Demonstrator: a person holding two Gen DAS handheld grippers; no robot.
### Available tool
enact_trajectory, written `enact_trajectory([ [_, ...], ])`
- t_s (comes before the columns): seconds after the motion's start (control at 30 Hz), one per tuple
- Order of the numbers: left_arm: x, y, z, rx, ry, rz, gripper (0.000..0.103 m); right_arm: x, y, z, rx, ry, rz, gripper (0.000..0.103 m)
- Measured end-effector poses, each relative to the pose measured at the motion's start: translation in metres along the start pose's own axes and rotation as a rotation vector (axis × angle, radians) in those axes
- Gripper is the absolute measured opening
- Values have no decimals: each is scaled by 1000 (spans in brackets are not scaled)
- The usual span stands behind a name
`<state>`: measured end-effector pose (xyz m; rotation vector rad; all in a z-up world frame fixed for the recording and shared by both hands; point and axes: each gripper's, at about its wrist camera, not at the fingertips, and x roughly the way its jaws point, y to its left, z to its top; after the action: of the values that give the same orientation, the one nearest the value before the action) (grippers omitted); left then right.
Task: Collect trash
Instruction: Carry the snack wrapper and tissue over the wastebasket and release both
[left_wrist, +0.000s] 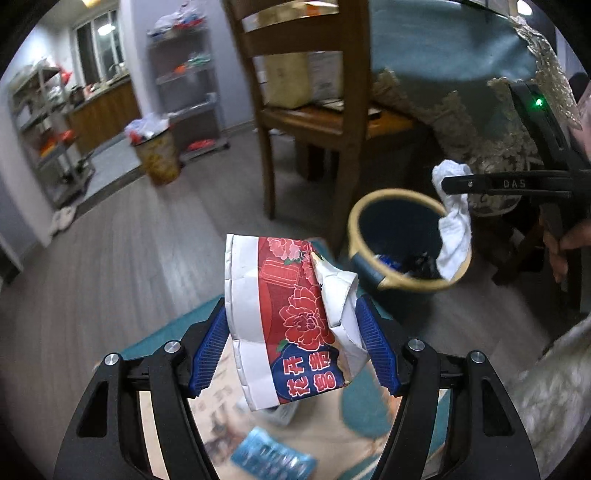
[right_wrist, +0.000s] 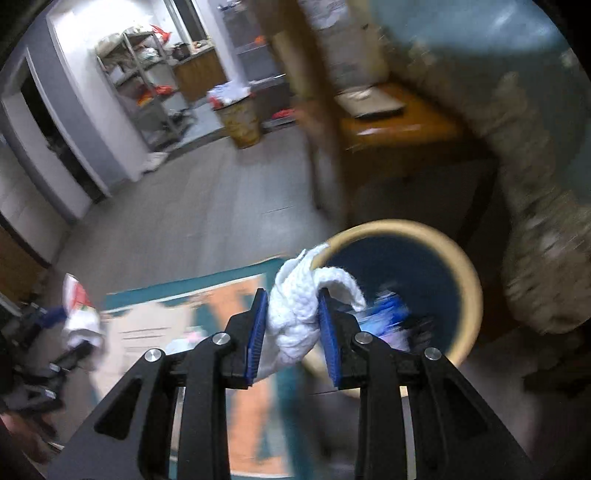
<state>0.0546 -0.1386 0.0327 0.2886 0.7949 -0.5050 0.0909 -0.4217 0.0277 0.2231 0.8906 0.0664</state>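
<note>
Left tool clamped on a crushed red-and-white paper carton, blue pads pressed to both its sides, held in the air short of the waste bin. Right tool clamped on a crumpled white tissue, raised at the bin's near rim, the tissue overlapping the rim in both views. Bin dark blue inside with a tan rim, standing on the floor, a few blue and dark scraps at its bottom. Beside the bin, on the near side, a rug with a teal border and a pale orange middle, strewn with loose litter, among it a blue blister pack, blurred. Behind the bin, a wooden chair with a slatted back, a cardboard box on its seat. Just right of the bin, a surface draped in a teal cloth with a pale lace edge hanging well down toward the floor. Grey wood-plank floor running from the bin out to the far wall. Well beyond the bin, a second, overfilled yellowish basket, metal shelving racks stacked with bags and oddments, a wooden counter under a lit window. Part of a hand on the right tool's grip, right of the bin.
</note>
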Motion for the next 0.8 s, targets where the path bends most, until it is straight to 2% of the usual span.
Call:
enact_trajectory([
  [0.07, 16, -6, 4, -46, -19, -52, 70, 3, -26, -2, 10, -7, -70, 27],
  [0.17, 51, -21, 11, -99, 21, -148, 70, 20, -69, -13, 144, 42, -59, 27],
  [0.37, 89, -61, 31, -22, 21, -160, 70, 47, -104, -22, 174, 112, -116, 27],
  [0.63, 139, -98, 47, -24, 31, -230, 70, 73, -109, -19, 99, 128, -188, 27],
  [0.7, 150, -107, 49, -12, 32, -230, 70, 80, -113, -18, 83, 139, -217, 27],
  [0.8, 164, -117, 52, -1, 33, -223, 70, 88, -118, -20, 96, 155, -219, 27],
])
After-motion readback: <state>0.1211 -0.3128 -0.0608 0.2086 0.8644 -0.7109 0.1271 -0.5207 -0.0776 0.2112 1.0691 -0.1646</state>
